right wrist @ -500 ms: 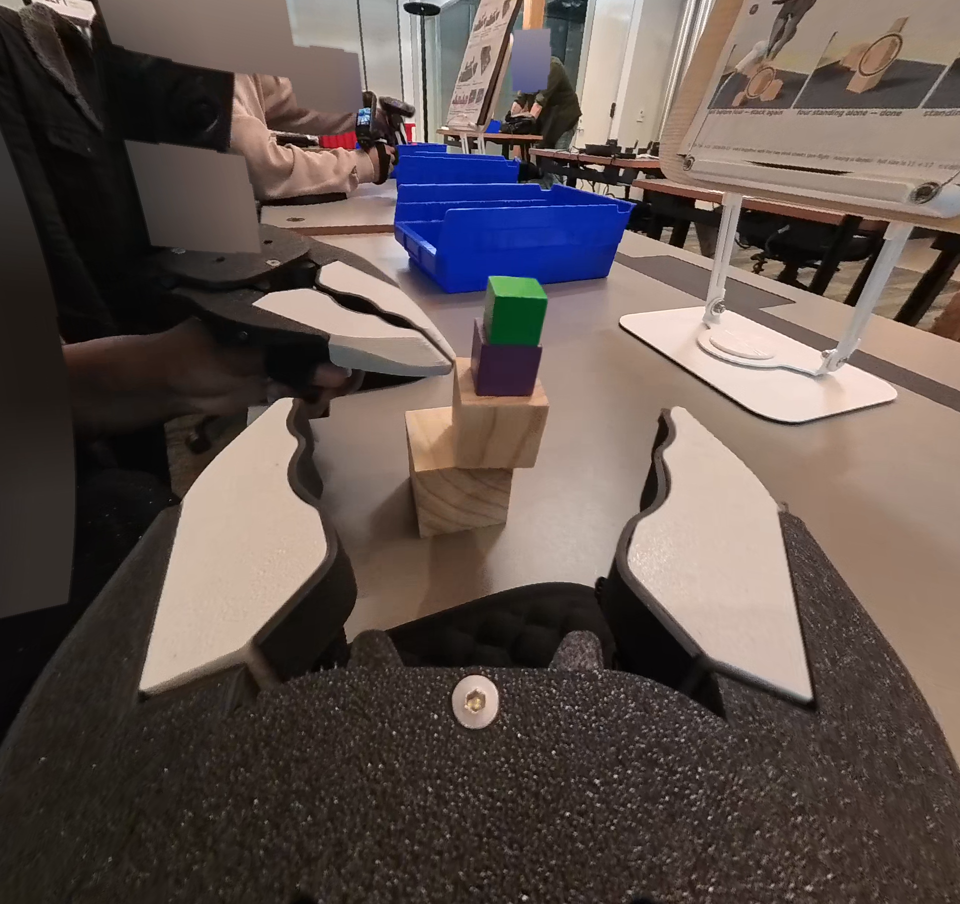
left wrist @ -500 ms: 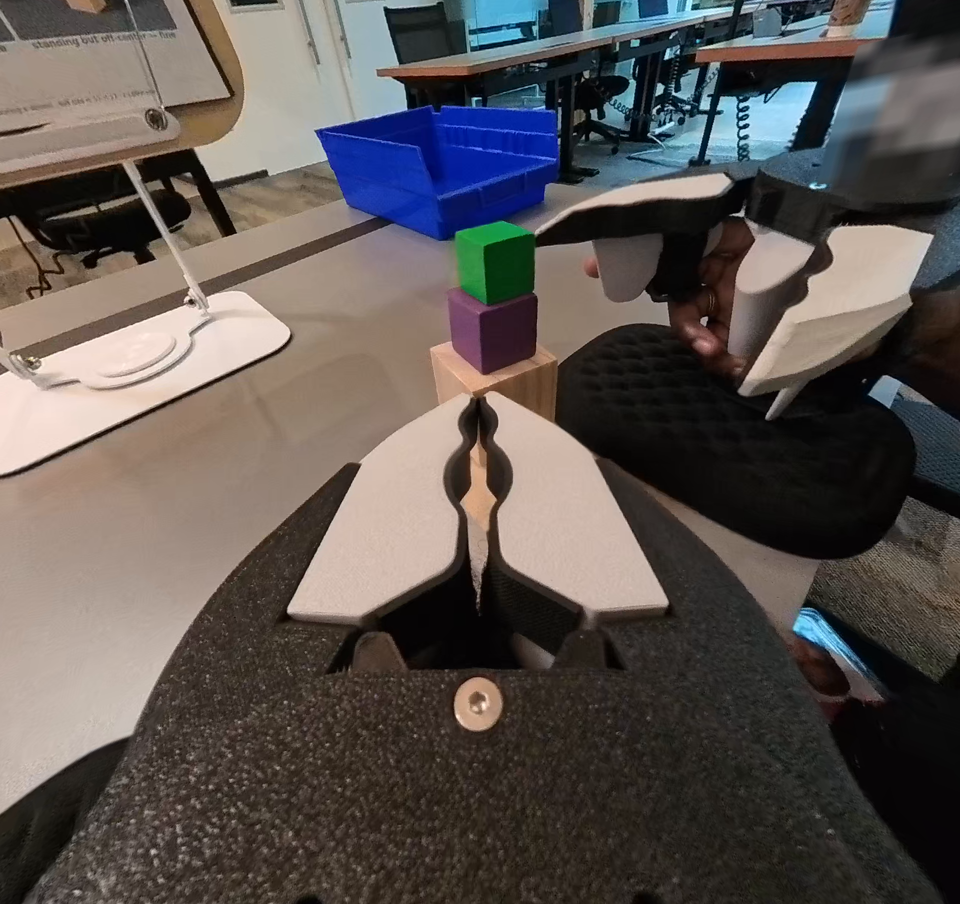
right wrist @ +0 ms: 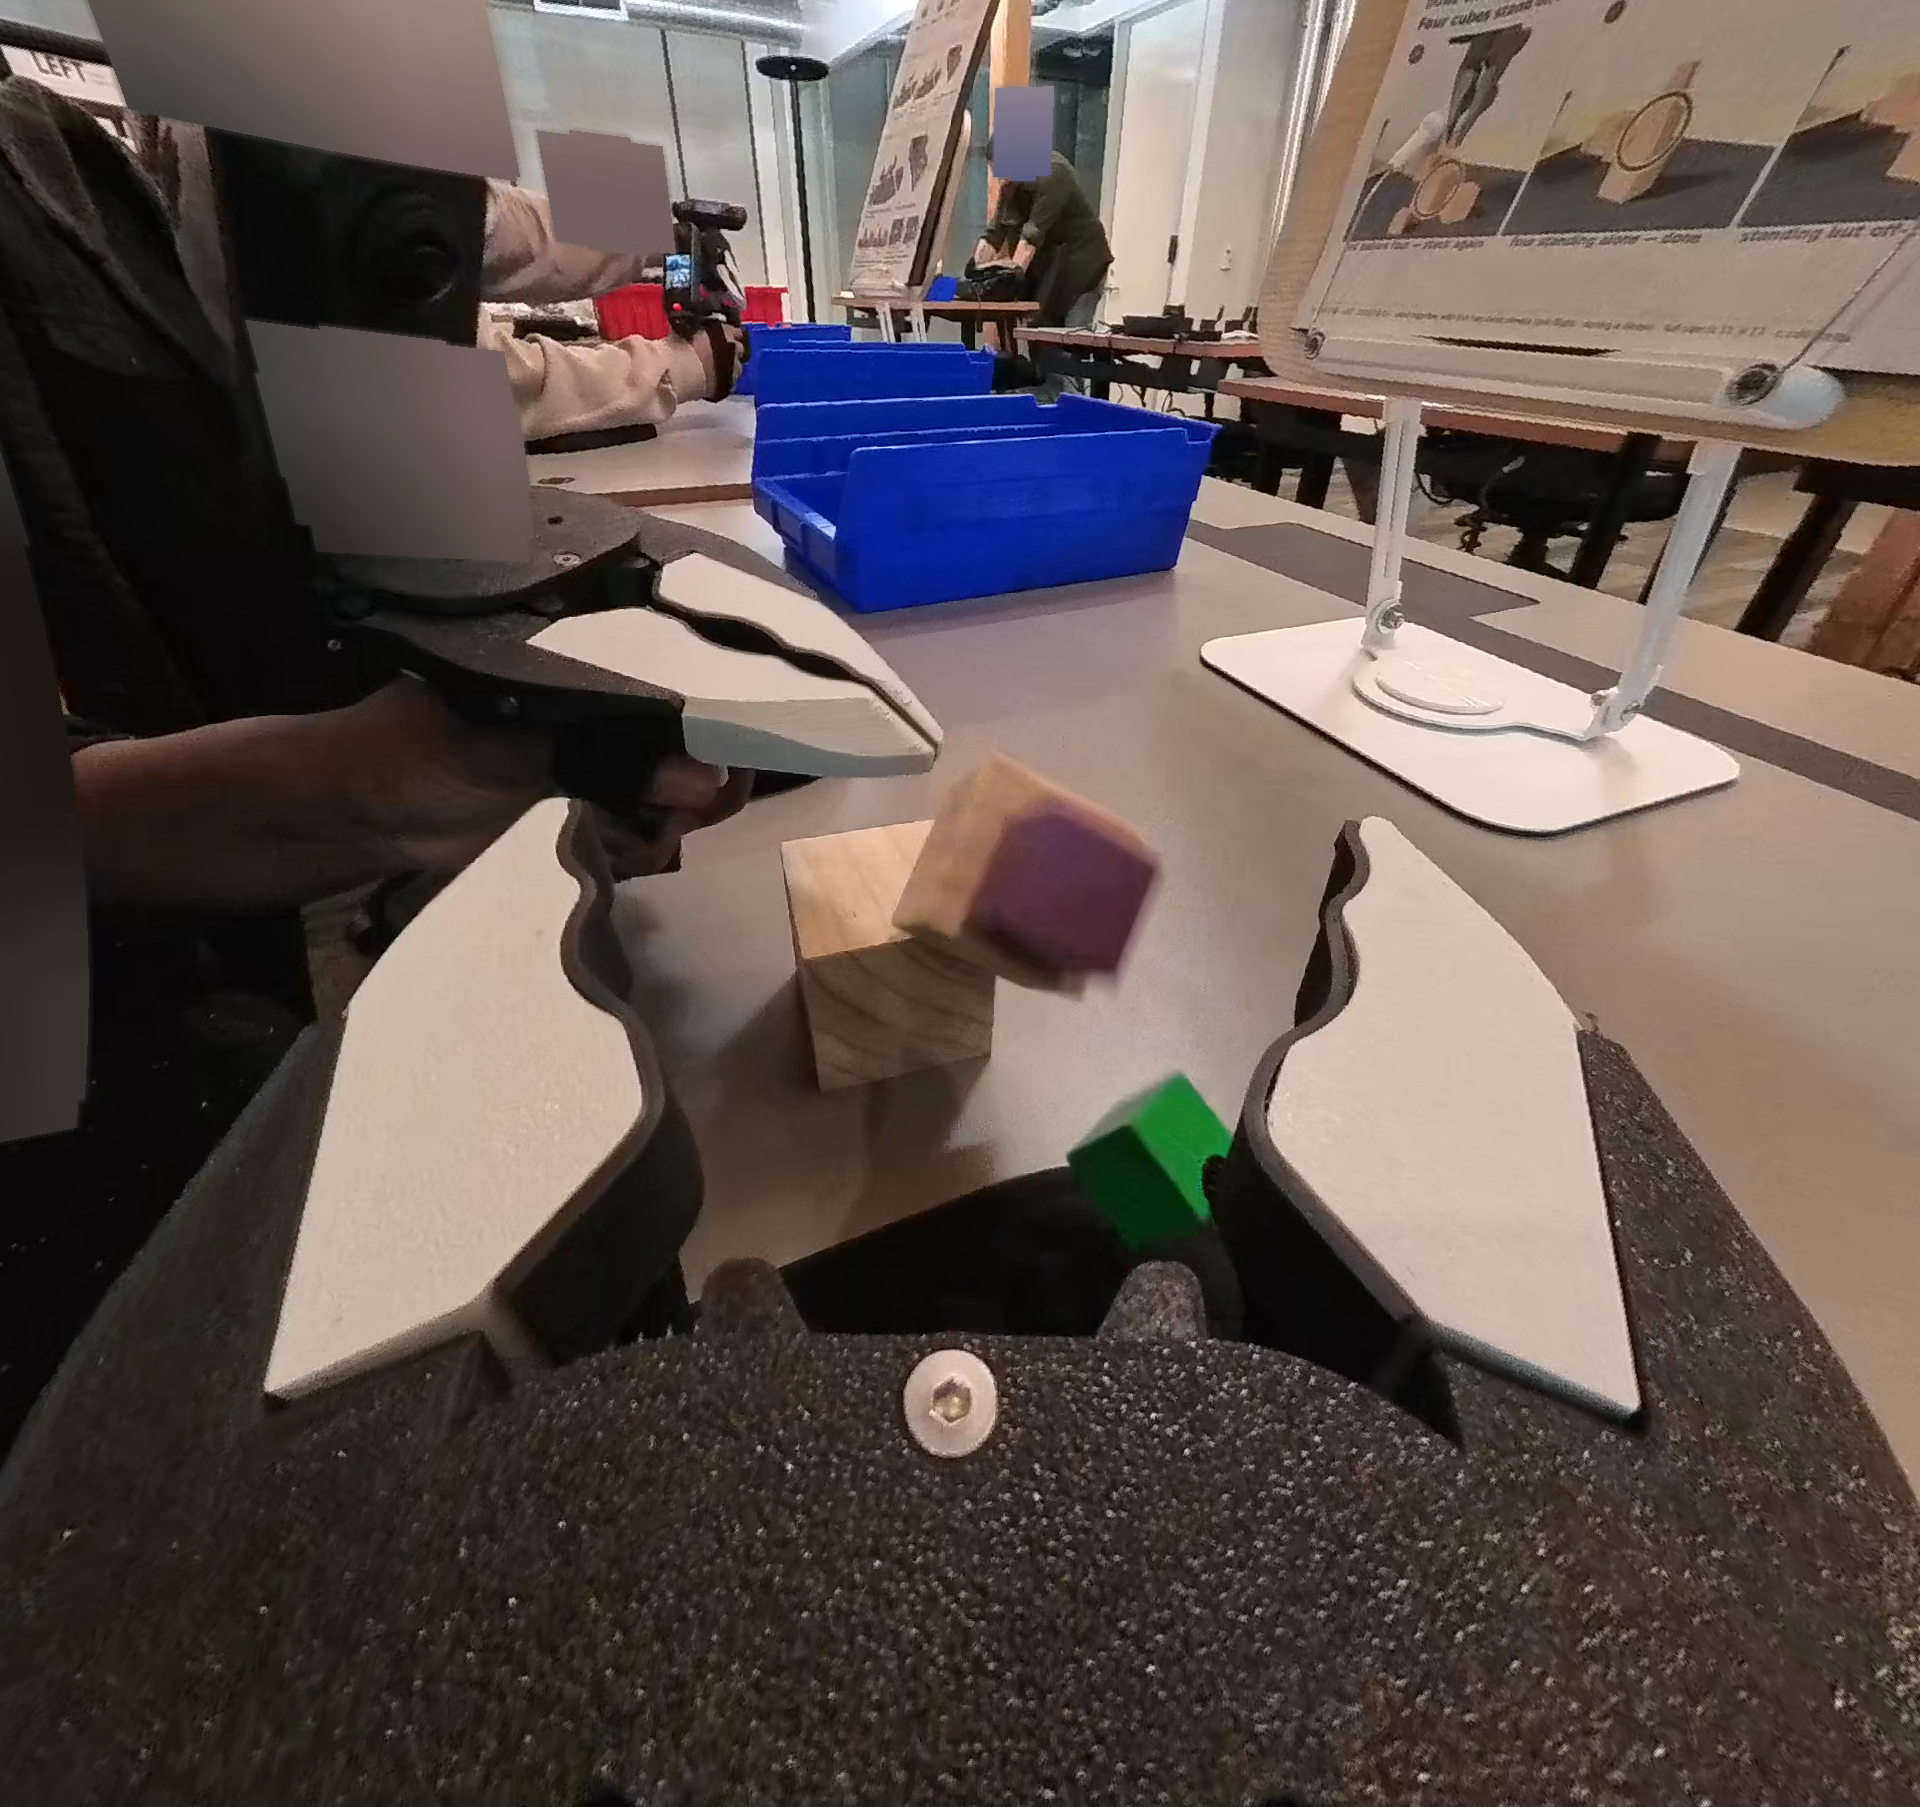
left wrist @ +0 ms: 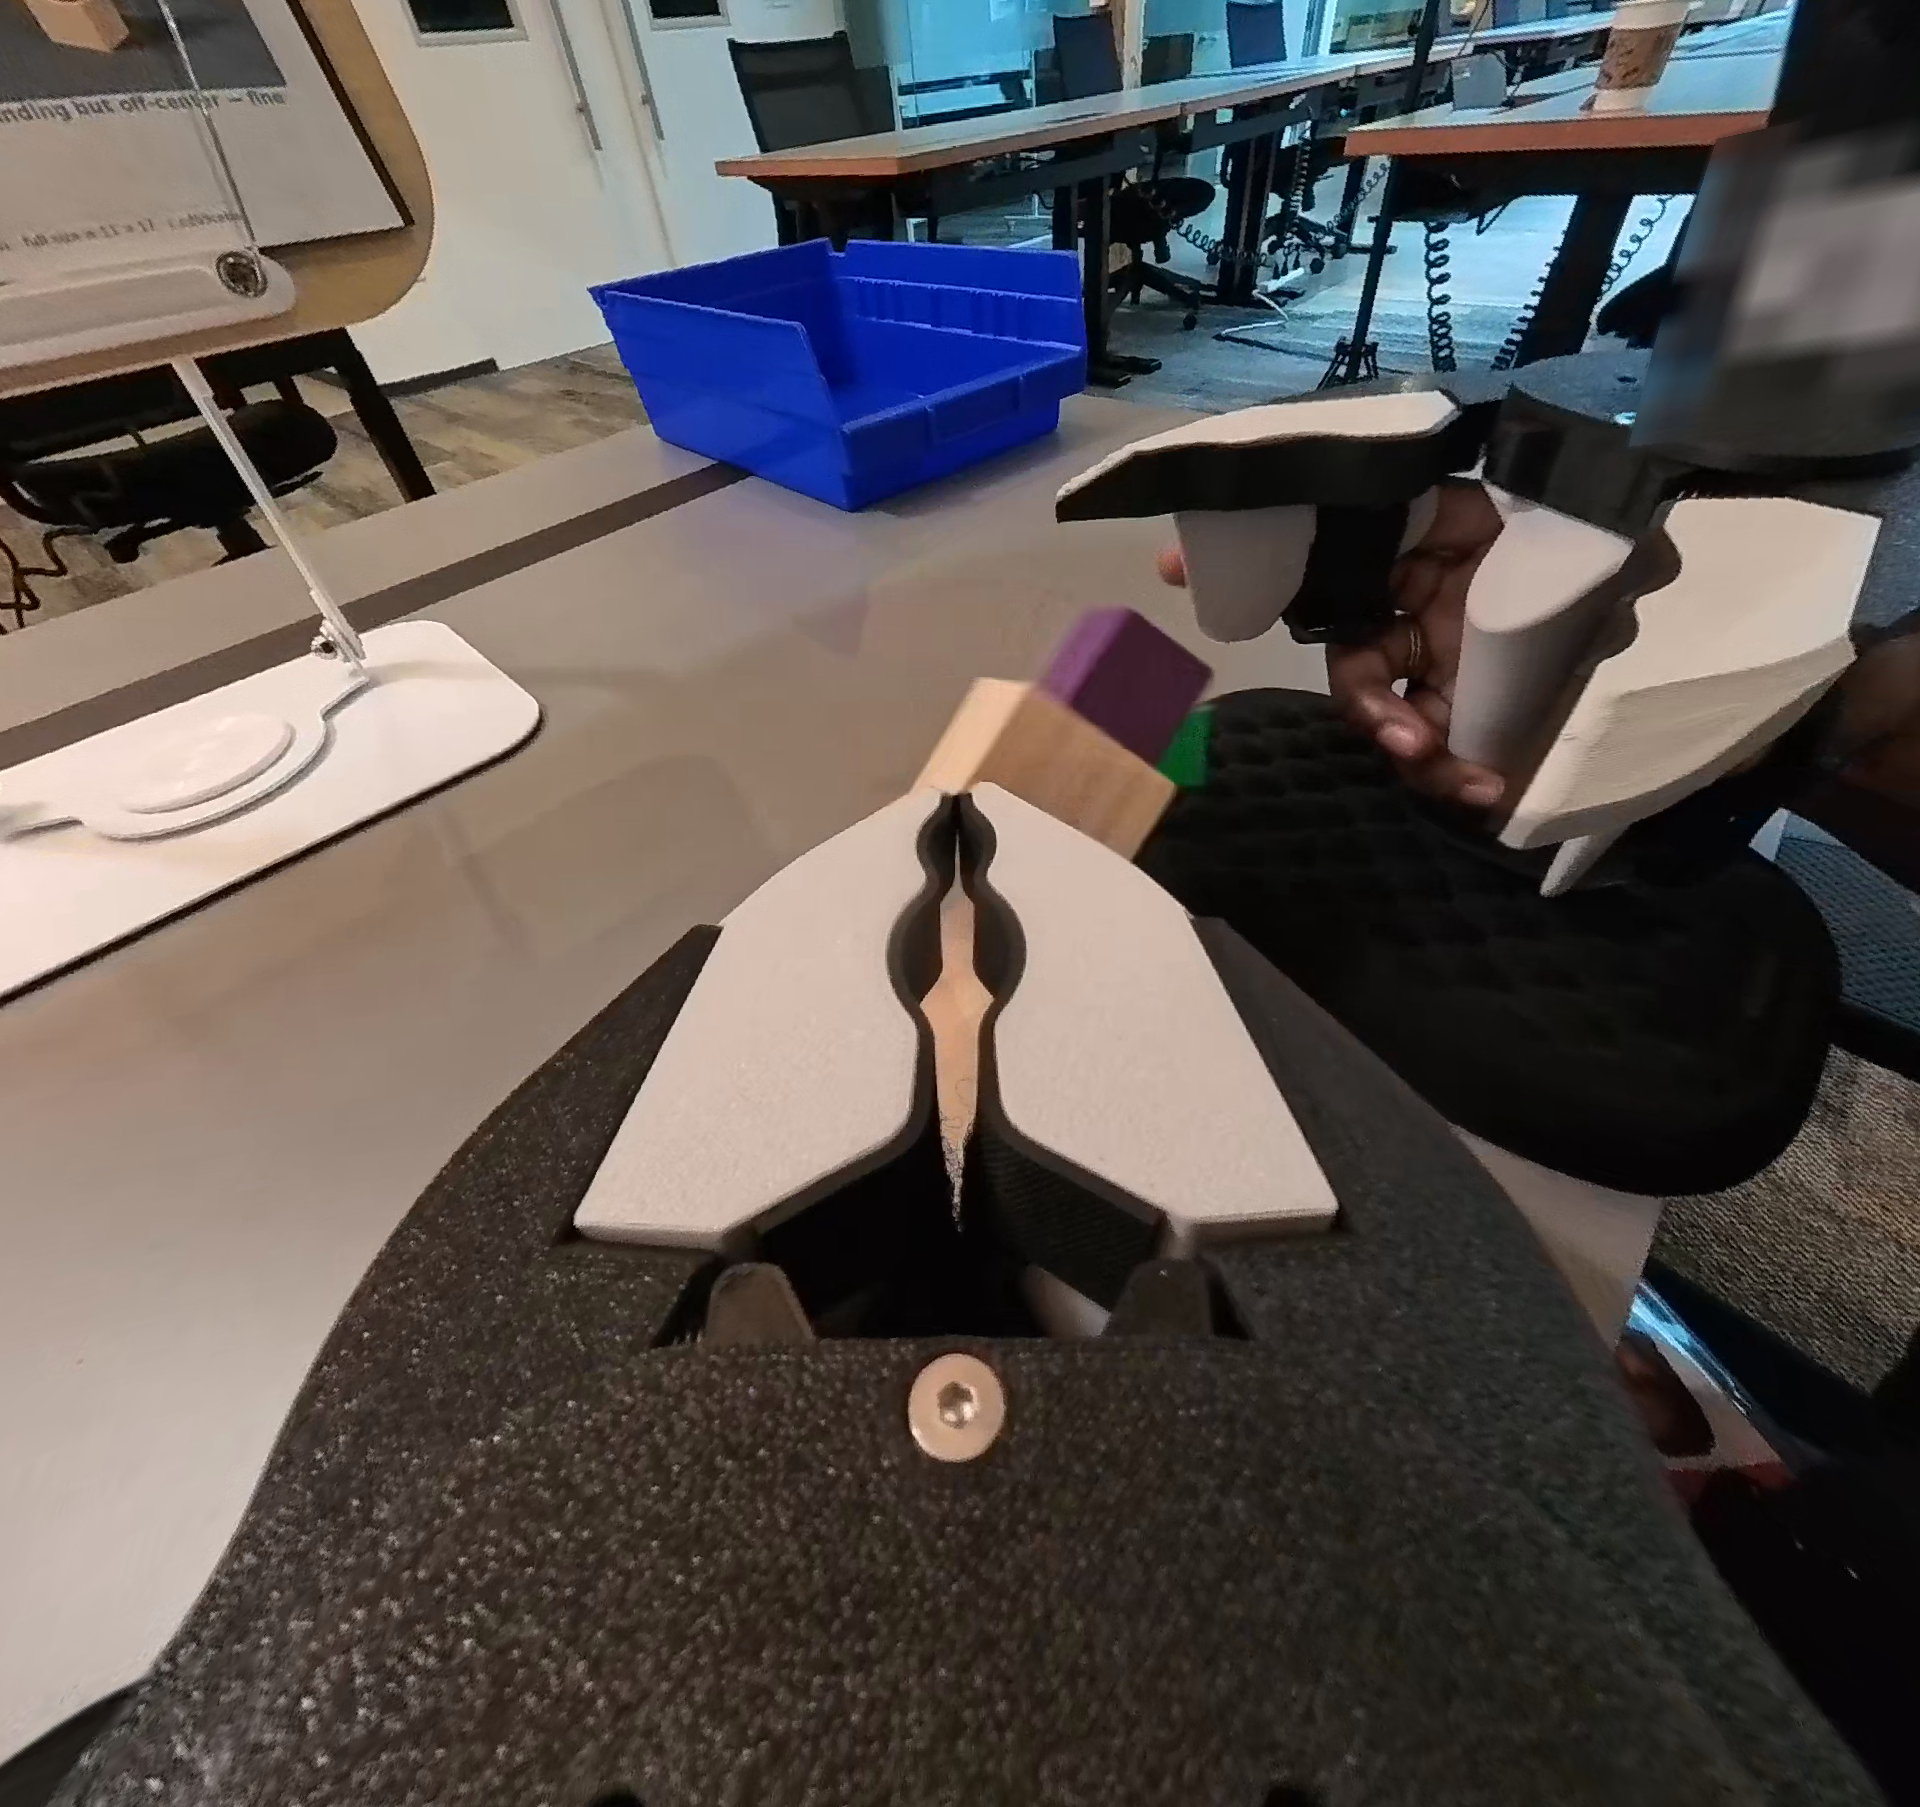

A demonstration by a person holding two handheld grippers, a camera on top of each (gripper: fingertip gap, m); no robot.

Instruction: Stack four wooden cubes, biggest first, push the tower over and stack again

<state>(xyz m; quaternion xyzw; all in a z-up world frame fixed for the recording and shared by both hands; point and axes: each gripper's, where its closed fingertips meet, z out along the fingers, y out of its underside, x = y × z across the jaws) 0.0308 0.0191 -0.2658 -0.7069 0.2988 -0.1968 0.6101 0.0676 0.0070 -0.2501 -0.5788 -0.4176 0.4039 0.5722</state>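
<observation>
While tilted, blurred | wooden cube (right wrist: 971, 869) | purple cube (right wrist: 1065, 890) | green cube (right wrist: 1148, 1160)

The grey table top (left wrist: 312, 1082) is viewed low and close from behind each gripper, along its fingers. In the left wrist view the tumbling wooden and purple cubes (left wrist: 1081, 739) are faced with the right gripper (left wrist: 1351, 614) beyond; in the right wrist view they are faced from the opposite side. The blue plastic bin (right wrist: 977, 500) and white stand base (right wrist: 1475, 718) are shared.
</observation>
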